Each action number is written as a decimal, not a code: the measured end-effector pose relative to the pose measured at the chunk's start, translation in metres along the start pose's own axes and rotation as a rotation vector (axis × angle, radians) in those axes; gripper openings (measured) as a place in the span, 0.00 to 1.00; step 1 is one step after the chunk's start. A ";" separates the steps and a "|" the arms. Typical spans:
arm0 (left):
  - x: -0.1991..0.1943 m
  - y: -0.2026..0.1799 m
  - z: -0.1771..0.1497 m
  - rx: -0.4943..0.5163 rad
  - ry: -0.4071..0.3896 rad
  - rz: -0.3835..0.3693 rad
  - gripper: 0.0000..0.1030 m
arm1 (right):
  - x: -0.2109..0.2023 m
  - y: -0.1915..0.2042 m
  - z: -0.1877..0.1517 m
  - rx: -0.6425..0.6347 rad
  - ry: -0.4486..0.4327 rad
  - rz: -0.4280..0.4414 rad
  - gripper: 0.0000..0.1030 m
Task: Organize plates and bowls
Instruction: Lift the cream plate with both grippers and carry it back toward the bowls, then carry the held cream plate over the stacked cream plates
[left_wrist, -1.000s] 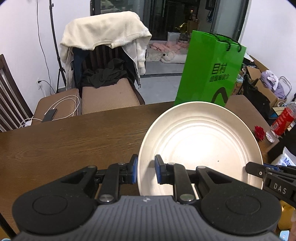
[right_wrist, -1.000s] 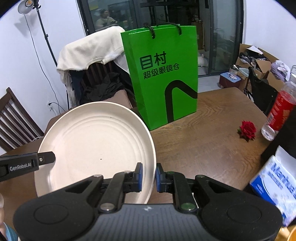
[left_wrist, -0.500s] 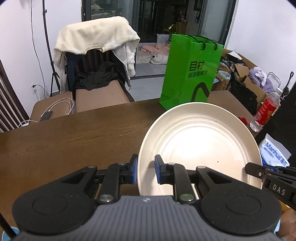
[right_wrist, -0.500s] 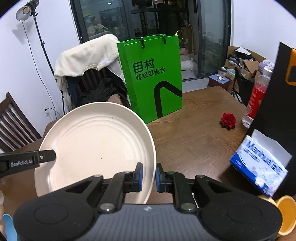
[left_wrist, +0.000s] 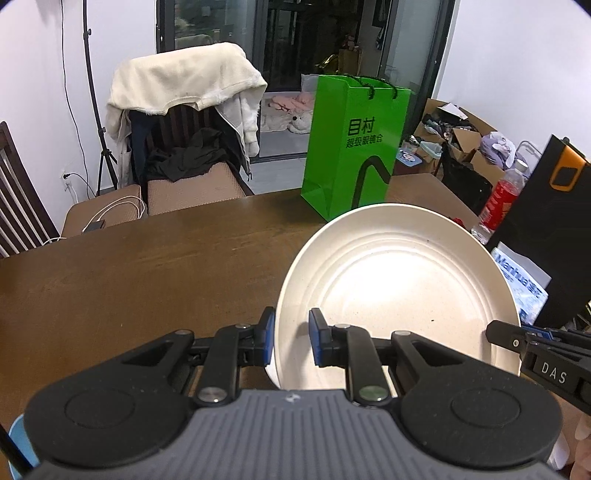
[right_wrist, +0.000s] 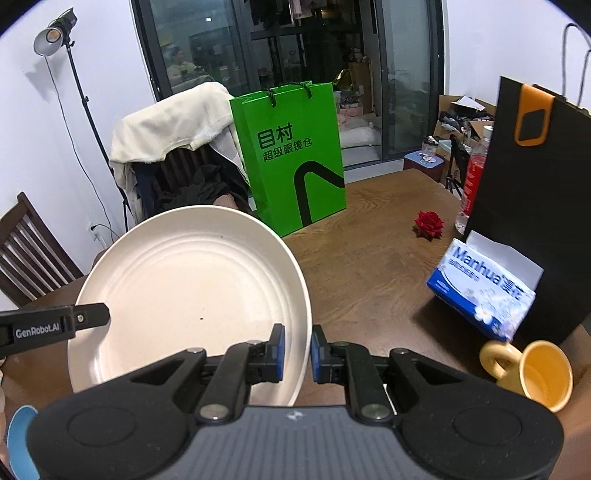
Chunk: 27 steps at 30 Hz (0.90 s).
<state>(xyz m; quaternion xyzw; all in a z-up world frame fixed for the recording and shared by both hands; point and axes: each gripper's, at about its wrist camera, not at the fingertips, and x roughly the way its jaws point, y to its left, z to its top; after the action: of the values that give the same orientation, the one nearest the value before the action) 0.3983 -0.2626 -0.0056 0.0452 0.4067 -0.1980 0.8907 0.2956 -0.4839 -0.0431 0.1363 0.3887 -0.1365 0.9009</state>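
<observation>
Plate (left_wrist: 399, 291) gripped by rim btwn left tongs (left_wrist: 291, 338) & right tongs (right_wrist: 297, 352).

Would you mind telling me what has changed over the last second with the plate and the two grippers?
Both grippers have carried the cream plate back from the green bag, bringing the tissue pack and yellow mug into view. Unchanged: left gripper and right gripper stay clamped on opposite rims.

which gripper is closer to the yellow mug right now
Right. The yellow mug sits just right of the right gripper, which grips the plate's right rim. The left gripper holds the opposite rim, farther away.
</observation>
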 end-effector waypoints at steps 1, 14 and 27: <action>-0.004 -0.001 -0.003 0.002 -0.001 -0.002 0.19 | -0.004 -0.001 -0.003 0.002 -0.002 -0.001 0.13; -0.050 -0.011 -0.036 0.028 -0.017 -0.035 0.19 | -0.059 -0.005 -0.043 0.035 -0.020 -0.021 0.13; -0.090 -0.005 -0.073 0.044 -0.029 -0.075 0.19 | -0.102 0.000 -0.084 0.065 -0.043 -0.038 0.13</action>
<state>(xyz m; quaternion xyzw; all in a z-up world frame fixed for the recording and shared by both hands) 0.2915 -0.2209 0.0132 0.0466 0.3906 -0.2409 0.8873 0.1728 -0.4406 -0.0233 0.1552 0.3669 -0.1693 0.9014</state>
